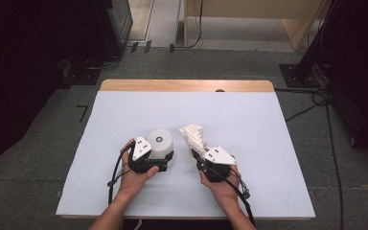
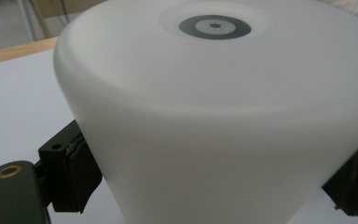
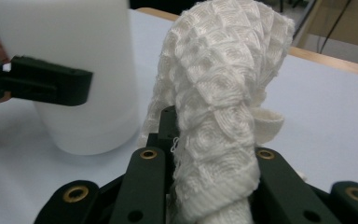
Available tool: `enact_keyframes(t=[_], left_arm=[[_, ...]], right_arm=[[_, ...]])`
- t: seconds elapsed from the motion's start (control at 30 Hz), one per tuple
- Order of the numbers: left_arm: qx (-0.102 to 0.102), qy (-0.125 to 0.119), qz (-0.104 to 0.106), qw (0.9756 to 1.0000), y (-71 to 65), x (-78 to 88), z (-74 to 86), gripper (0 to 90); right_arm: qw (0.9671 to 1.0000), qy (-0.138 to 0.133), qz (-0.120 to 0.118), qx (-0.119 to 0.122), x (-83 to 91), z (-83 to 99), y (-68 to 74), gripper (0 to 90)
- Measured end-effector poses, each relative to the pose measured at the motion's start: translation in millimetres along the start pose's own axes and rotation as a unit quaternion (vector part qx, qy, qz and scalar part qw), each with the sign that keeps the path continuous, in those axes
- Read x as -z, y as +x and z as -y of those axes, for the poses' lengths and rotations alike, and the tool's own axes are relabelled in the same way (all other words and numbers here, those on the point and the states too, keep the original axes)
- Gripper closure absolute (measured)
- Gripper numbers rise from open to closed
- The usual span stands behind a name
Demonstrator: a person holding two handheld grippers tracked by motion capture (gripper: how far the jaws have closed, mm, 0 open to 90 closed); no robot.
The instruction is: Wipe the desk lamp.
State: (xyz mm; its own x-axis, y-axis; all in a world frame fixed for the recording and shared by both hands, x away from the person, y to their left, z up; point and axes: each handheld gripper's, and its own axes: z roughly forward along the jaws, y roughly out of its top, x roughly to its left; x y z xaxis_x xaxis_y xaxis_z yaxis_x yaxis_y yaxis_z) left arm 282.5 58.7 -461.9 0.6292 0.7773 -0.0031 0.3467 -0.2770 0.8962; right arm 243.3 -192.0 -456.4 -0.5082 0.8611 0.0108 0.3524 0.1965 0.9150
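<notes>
The white bench (image 1: 249, 143) carries a white cup (image 1: 160, 142) standing upside down left of centre, its axis upright, clamped low by the left hand-held gripper (image 1: 162, 163). Just beside it, the right hand-held gripper (image 1: 195, 155) is clamped on a white knitted cloth (image 1: 194, 136), whose long axis rises from the jaws.

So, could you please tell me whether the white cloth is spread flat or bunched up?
Bunched up. The white cloth rises as a crumpled roll from the right claw, shut on it.
</notes>
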Motion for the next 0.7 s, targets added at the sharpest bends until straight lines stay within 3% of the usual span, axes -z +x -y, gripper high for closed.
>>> enact_keyframes(t=[0.1, 0.37, 0.53, 0.7], left_arm=[[0.002, 0.006, -0.010, 0.9999, 1.8, -2.6, 2.9, 8.8], [-0.019, 0.016, -0.020, 0.9995, -1.9, -5.8, 5.7, 8.7], [-0.006, 0.021, -0.026, 0.9994, -1.4, -4.9, 5.5, 8.2], [0.019, 0.012, -0.062, 0.9978, -11.7, -2.1, 5.4, 7.4]], right_arm=[[0.9998, -0.008, 0.010, -0.013, 4.4, -1.7, -10.0, 75.8], [0.9987, -0.014, 0.011, -0.047, 9.6, -3.1, -23.4, 75.7], [0.9982, -0.015, 0.007, -0.057, 10.2, -3.2, -26.0, 75.7], [0.9977, -0.016, 0.004, -0.066, 10.6, -2.6, -28.8, 75.4]])
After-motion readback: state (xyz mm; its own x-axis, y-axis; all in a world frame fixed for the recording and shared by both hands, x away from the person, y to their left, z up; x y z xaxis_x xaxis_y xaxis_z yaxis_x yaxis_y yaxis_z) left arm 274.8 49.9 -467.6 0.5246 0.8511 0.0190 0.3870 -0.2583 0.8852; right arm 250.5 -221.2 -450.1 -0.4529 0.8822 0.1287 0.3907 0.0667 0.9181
